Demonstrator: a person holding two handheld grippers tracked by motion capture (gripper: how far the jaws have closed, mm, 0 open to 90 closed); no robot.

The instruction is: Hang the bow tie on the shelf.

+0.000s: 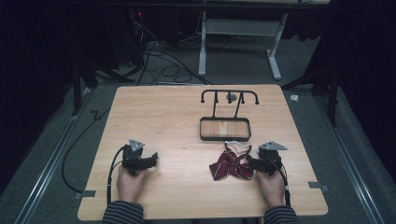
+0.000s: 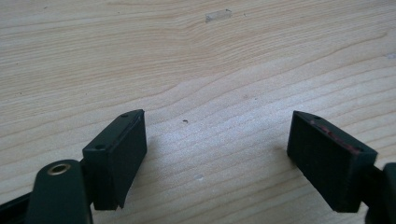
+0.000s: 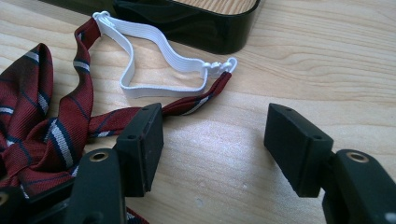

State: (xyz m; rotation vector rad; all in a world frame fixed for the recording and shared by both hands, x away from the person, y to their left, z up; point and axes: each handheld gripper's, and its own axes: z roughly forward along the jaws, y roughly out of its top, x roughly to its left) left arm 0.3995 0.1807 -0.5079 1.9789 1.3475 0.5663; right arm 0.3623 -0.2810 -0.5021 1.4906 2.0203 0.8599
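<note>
A dark red striped bow tie (image 1: pixel 231 165) with a white elastic strap (image 3: pixel 159 39) lies on the wooden table (image 1: pixel 159 116), just in front of a black stand (image 1: pixel 225 128) with a tray base and a hook rail. My right gripper (image 1: pixel 252 162) rests at the bow tie's right side, jaws open; in the right gripper view (image 3: pixel 215 149) only bare wood lies between them, and the tie's red band (image 3: pixel 196 105) runs past the left jaw. My left gripper (image 1: pixel 153 158) sits on the table at front left, open over bare wood (image 2: pixel 217 154).
The stand's tray (image 3: pixel 187 23) lies close ahead of the right gripper. A small piece of clear tape (image 2: pixel 218 15) sticks to the wood ahead of the left gripper. Cables trail off the table's left and front edges. Grey floor and a desk frame (image 1: pixel 240 42) lie beyond.
</note>
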